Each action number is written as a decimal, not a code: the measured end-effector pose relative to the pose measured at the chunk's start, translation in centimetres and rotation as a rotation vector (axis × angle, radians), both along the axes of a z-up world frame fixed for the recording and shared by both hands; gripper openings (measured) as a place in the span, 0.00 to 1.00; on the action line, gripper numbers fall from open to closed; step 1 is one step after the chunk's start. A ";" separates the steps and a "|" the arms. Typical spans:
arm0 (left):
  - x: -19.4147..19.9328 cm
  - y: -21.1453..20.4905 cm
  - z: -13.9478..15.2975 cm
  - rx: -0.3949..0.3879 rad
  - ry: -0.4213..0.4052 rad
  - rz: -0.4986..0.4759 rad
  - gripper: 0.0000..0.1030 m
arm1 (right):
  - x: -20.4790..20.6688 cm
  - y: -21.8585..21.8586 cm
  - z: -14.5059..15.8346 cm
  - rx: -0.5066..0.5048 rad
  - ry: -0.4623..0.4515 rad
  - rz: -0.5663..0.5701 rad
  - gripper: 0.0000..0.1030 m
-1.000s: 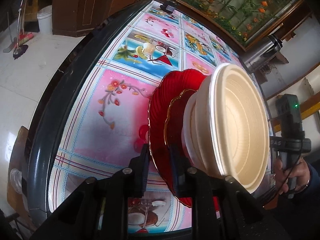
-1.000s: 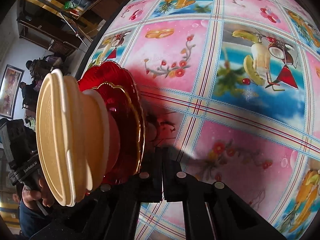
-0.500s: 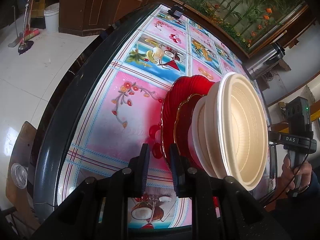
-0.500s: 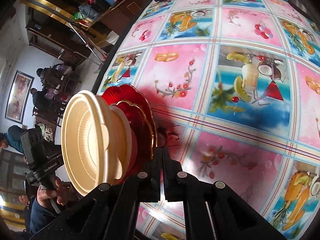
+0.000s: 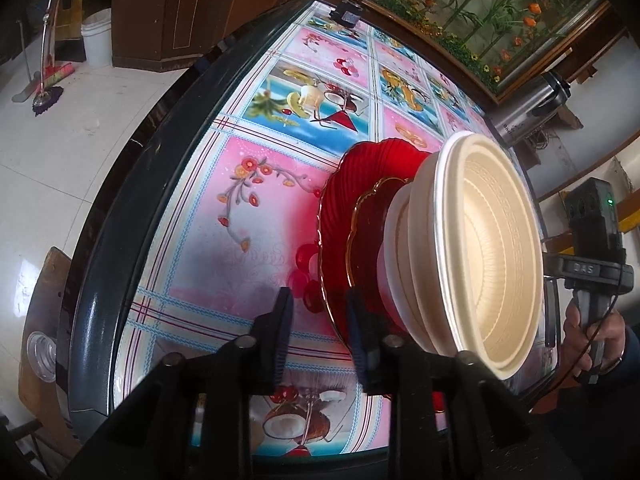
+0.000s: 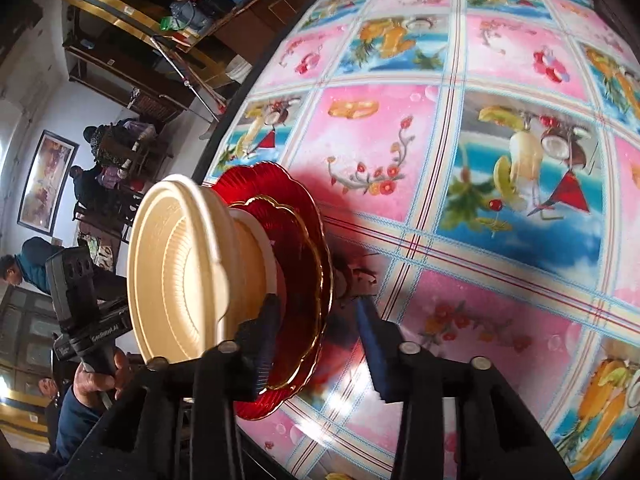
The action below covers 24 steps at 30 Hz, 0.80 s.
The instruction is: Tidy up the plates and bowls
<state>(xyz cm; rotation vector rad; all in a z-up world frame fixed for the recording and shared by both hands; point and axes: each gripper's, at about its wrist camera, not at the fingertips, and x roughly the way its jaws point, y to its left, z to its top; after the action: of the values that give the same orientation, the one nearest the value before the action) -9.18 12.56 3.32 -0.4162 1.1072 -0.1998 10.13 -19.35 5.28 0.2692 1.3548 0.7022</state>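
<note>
Both hand-held grippers stand spread: left (image 5: 318, 320), right (image 6: 316, 328). Between them on the table (image 5: 248, 216), two red plates (image 5: 340, 216) carry nested cream bowls (image 5: 492, 256). A thermos (image 5: 528, 108) stands beyond.

At centre-right of the left wrist frame, stacked cream ribbed plastic bowls (image 5: 476, 252) sit on a small gold-rimmed red glass plate (image 5: 366, 240), which lies on a larger scalloped red glass plate (image 5: 340, 208), on the fruit-patterned tablecloth-covered table (image 5: 256, 200).
</note>
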 end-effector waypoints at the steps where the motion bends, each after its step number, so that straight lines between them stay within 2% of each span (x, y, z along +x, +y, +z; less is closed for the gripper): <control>1: 0.0 0.0 0.0 -0.001 -0.001 -0.001 0.22 | 0.1 0.0 -0.3 0.002 0.014 0.000 0.19; 4: 0.2 -0.4 -0.2 0.012 0.002 -0.012 0.19 | 0.2 0.4 -1.1 -0.014 0.019 0.002 0.17; 6: 0.5 -1.0 -0.2 0.023 0.000 -0.026 0.11 | 0.2 1.0 -1.7 -0.006 0.039 0.008 0.12; 8: 0.6 -1.4 0.0 0.054 -0.003 -0.033 0.11 | 0.2 1.3 -1.7 -0.015 0.026 0.005 0.11; 14: 1.5 -2.6 0.4 0.059 0.000 -0.066 0.11 | 0.2 0.1 -1.3 0.016 0.026 -0.024 0.11; 18: 3.4 -4.6 1.2 0.064 -0.010 -0.107 0.11 | 0.6 -2.1 -0.5 0.027 0.013 -0.073 0.11; 24: 7.0 -10.1 2.4 0.084 -0.024 -0.199 0.11 | 1.1 -7.2 0.0 0.023 0.003 -0.189 0.11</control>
<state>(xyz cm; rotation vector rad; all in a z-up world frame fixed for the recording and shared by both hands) -2.16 2.42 5.76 -0.2276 1.1290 -0.3315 11.22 -26.52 5.32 0.4114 1.3050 0.5593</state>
